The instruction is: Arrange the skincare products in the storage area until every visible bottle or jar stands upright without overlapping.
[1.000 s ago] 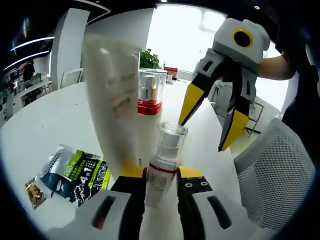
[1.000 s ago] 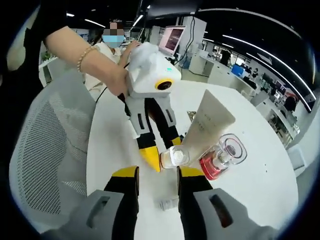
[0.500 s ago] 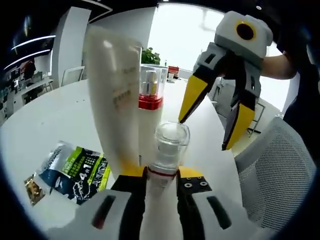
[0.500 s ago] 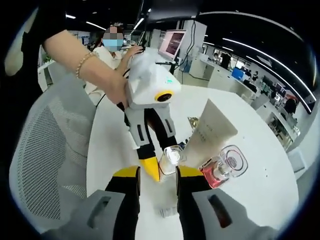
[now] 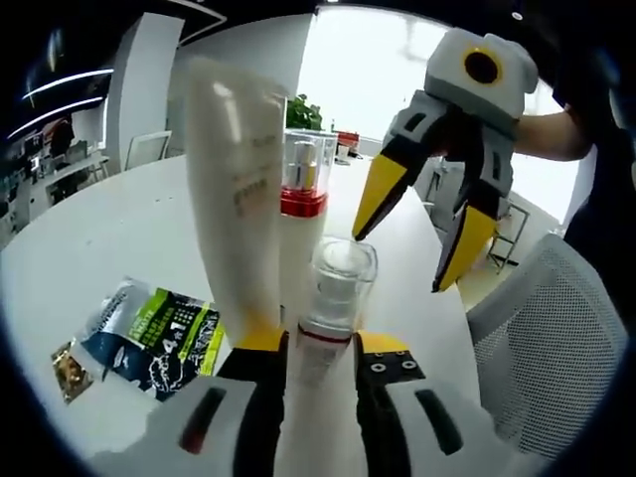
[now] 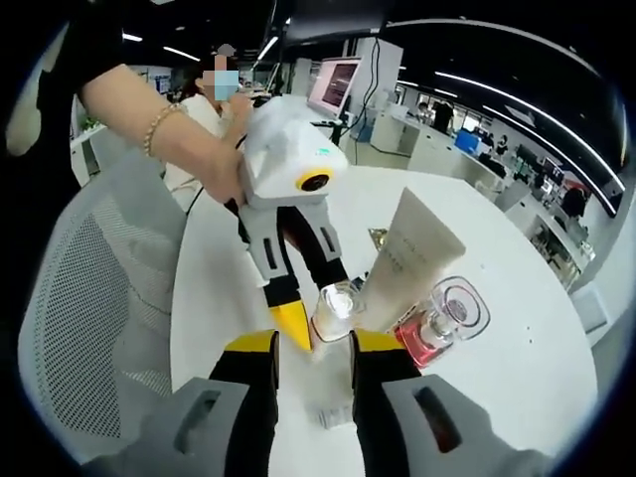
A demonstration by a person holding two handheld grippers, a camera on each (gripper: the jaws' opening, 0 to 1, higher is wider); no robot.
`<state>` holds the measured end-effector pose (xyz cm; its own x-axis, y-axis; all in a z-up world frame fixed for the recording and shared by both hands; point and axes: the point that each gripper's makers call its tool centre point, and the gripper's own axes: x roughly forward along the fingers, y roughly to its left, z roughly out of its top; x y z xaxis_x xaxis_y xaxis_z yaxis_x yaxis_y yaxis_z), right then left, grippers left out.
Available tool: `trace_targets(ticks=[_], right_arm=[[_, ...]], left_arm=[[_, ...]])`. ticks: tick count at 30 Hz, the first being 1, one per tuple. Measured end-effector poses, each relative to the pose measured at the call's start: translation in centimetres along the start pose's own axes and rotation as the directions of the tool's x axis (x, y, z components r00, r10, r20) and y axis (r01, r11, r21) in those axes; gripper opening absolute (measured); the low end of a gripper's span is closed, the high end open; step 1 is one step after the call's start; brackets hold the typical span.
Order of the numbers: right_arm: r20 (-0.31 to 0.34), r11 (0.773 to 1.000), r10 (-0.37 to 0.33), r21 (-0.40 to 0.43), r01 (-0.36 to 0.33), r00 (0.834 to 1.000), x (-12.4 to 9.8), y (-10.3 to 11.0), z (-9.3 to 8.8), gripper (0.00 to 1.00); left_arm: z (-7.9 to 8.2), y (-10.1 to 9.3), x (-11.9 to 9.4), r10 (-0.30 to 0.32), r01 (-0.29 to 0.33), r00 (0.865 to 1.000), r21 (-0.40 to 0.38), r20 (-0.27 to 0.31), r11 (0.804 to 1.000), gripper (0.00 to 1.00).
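My left gripper (image 5: 323, 344) is shut on a small bottle (image 5: 332, 288) with a clear cap and a red ring, held upright just above the white table (image 5: 89, 248). Right behind it stand a tall white tube (image 5: 237, 189) and a white bottle (image 5: 302, 194) with a red band and clear cap, close together. My right gripper (image 5: 397, 260) hangs open above and to the right of them, holding nothing. In the right gripper view my own jaws (image 6: 311, 343) stand apart; past them the left gripper (image 6: 316, 316) grips the small bottle (image 6: 335, 306) beside the tube (image 6: 405, 253) and red-banded bottle (image 6: 439, 323).
A green and blue sachet (image 5: 151, 338) and a small gold packet (image 5: 68, 364) lie flat on the table to the left. A small pale item (image 6: 333, 411) lies on the table under my right jaws. A mesh chair (image 6: 89, 298) stands at the table's edge. A person sits beyond.
The left gripper has kept its hold on the small bottle and shifted it only slightly. The right gripper has stayed open and drifted a little.
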<state>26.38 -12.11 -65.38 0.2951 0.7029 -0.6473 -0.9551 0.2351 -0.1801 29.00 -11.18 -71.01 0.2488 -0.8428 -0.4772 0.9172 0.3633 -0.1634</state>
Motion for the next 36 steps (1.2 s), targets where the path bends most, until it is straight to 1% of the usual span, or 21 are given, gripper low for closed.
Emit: trace_targets(ticks=[3,7,18,25,30,36], right_arm=[[-0.004,1.0,0.001,0.005,-0.001,1.0,0.0,0.1,-0.2,0.28],[-0.003,1.0,0.003,0.008,-0.003,1.0,0.0,0.2,-0.3,0.28],[-0.003,1.0,0.01,0.007,-0.01,1.0,0.1,0.5,-0.3,0.28],[-0.001,1.0,0.008,0.011,-0.008,1.0,0.1,0.5,-0.2,0.28],[-0.001,1.0,0.011,0.015,-0.011,1.0,0.2,1.0,-0.1,0.28],[-0.005,1.0,0.011,0.02,-0.011,1.0,0.2,1.1,-0.3,0.28]], left_arm=[[-0.2,-0.1,-0.1,0.004,-0.004,1.0,0.001,-0.011,1.0,0.17],[-0.3,0.1,0.1,0.004,-0.004,1.0,0.001,-0.009,1.0,0.14],[-0.1,0.2,0.4,-0.003,0.003,1.0,0.003,-0.002,1.0,0.14],[-0.1,0.0,0.5,-0.016,0.016,1.0,0.007,-0.002,1.0,0.14],[-0.1,-0.1,0.5,-0.028,0.028,1.0,0.014,-0.006,1.0,0.14],[-0.1,0.3,0.3,-0.028,0.028,1.0,0.001,-0.003,1.0,0.15]])
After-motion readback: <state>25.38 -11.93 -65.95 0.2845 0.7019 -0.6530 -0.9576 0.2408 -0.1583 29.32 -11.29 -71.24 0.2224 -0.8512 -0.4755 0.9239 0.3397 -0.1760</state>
